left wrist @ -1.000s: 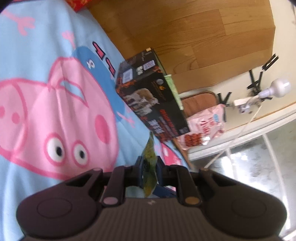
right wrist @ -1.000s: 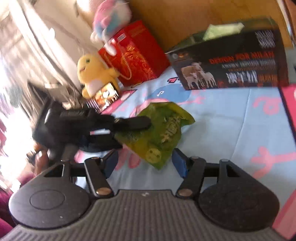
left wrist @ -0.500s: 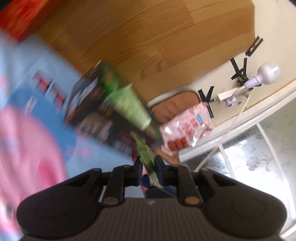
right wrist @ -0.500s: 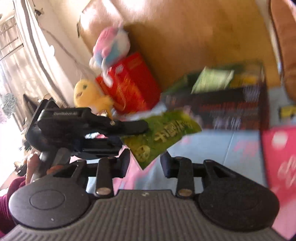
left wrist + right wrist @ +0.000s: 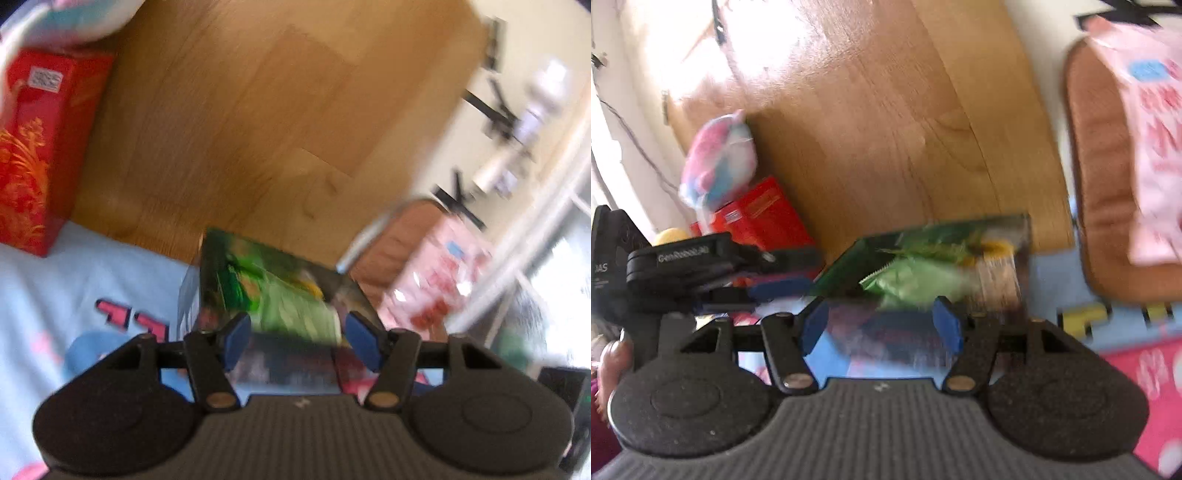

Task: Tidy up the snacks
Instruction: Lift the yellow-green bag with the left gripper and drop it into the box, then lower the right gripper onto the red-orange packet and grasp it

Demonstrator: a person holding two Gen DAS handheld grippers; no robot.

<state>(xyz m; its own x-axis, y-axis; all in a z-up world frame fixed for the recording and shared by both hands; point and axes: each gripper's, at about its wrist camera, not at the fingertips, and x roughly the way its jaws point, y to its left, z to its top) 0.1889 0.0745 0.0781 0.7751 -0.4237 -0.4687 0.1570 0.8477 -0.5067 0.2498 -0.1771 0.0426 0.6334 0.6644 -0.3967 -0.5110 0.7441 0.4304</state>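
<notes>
Blue cartoon-print bedding (image 5: 44, 280) spread under everything, with a wooden headboard (image 5: 258, 122) rising behind it. Against that board, on the bedding, stood a dark open-topped carton (image 5: 1004, 280), and a pale green snack packet (image 5: 916, 277) lay in its open top, blurred but clearly inside the walls rather than on the sheet. To one side a red gift box (image 5: 33, 147) with gold print stood on the bedding, a pink and blue plush toy (image 5: 718, 162) perched on top of it. On the other side a pink snack bag (image 5: 1152, 147) leaned against a brown cushion (image 5: 1097, 184).

Both tools pointed at the carton. Left gripper (image 5: 295, 332) had just been opening its jaws; they stood apart with nothing pressed between the blue pads, the green packet beyond them in the carton. From the right-hand camera that same tool showed at the side, beside the carton, a person's fingers wrapped low on its handle. Right gripper (image 5: 881, 325) had also just been widening its jaws, and they stood apart and bare, with the carton and its green packet straight ahead of them.
</notes>
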